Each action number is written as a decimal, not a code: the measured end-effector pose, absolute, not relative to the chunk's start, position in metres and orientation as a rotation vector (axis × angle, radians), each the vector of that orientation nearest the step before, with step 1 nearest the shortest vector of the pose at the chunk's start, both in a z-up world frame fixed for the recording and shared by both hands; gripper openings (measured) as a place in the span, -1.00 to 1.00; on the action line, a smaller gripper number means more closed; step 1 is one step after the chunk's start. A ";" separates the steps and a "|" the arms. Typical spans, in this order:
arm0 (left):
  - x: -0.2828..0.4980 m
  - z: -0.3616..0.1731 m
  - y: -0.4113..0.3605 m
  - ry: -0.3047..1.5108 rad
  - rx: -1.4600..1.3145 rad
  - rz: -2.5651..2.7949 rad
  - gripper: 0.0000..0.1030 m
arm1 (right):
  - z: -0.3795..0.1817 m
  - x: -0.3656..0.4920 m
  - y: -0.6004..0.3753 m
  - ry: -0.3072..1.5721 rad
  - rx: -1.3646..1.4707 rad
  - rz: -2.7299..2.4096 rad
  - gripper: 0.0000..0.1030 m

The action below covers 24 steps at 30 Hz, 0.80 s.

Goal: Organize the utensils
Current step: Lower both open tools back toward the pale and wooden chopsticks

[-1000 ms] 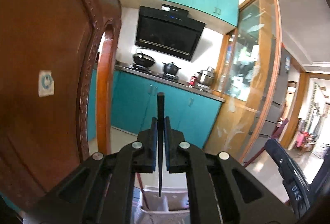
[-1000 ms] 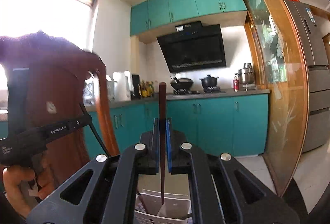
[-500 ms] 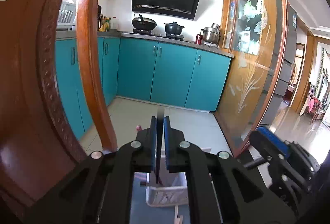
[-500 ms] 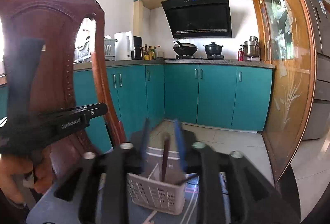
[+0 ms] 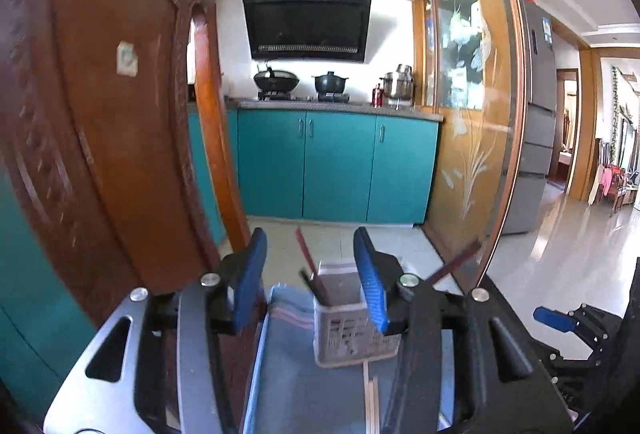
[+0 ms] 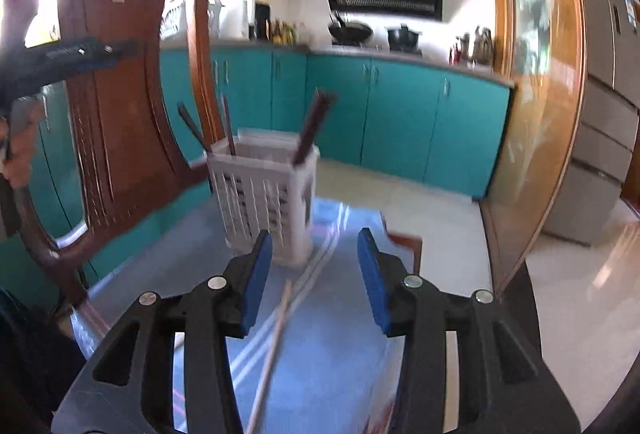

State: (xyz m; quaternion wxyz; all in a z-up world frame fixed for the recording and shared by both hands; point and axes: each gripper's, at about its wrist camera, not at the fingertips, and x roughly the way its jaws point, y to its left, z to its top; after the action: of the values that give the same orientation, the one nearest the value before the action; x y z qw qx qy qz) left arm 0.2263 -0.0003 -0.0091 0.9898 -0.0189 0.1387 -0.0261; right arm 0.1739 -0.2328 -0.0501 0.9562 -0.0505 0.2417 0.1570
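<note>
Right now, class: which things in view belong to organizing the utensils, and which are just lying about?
Job: basket, dark chopsticks standing in it, pale chopsticks lying on the table.

Lying about: chair, wok, pot, kettle.

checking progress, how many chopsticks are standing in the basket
3: a black one and a reddish one at the basket left end, a dark red one leaning at its right end. Blur may hide more.
</note>
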 end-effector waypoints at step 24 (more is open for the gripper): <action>0.254 -0.140 -0.025 0.742 -0.003 -0.218 -0.43 | -0.149 0.231 -0.204 0.918 -0.016 0.438 -0.29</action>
State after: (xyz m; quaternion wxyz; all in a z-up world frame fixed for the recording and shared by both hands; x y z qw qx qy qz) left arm 0.2535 -0.0250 -0.1398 0.9261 -0.0014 0.3620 -0.1064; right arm 0.2314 -0.2039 -0.1492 0.8734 -0.0077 0.4395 0.2098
